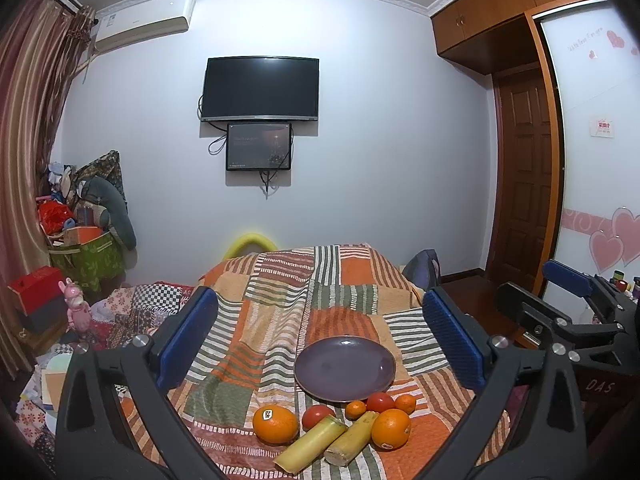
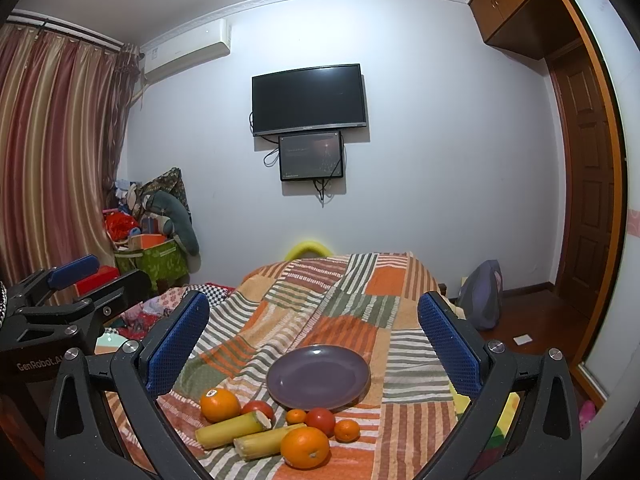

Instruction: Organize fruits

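- Fruit sits in a bunch on the striped blanket (image 1: 280, 312) over the bed, right at the 6 o'clock edge of the purple plate (image 1: 345, 368).
- I see the left tongs (image 1: 320, 344) spread wide, with nothing between the blue pads (image 1: 188, 336). They are up above the blanket and touch no fruit.
- I see the right tongs (image 2: 316, 344) spread wide too, with nothing in them. In the left camera they show at about 3 o'clock, off to the side.
- The plate has nothing on it.
- The big orange with a sticker (image 1: 276, 424) is at 7 o'clock from the plate.
- A red tomato (image 1: 318, 416) is just beside that orange, partly behind a cane piece.
- Two yellow sugarcane pieces (image 1: 312, 444) lie side by side and slanted, in front of the tomato. They look like they touch each other.
- A small tangerine (image 1: 355, 409) is just beside the plate rim at 6 o'clock.
- Another red tomato (image 1: 380, 402) is next to it, and one more small tangerine (image 1: 406, 403) is at 5 o'clock.
- A second big orange (image 1: 391, 429) is closest to me, touching the end of one cane piece.
- A dark TV (image 1: 260, 88) hangs on the wall at 12 o'clock.
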